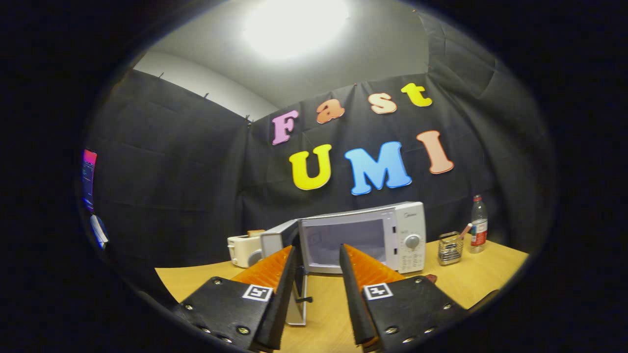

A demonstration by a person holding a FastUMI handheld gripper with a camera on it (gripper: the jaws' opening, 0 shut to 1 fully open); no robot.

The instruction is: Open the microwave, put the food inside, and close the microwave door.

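White microwave [363, 238] sits on the wooden tabletop [471, 279], door swung open just ahead of the claw [319, 255]. Claw spread, holding nothing. Opening looks done; food loading and closing remain.

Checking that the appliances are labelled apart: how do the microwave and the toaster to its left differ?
The microwave is large, boxy and grey-white with a windowed door and a dial; the toaster is much smaller, rounded and cream. The microwave stands just beyond the open tool, the toaster off past its left finger. The toaster has something sticking out of its top. Both rest on the wooden table.
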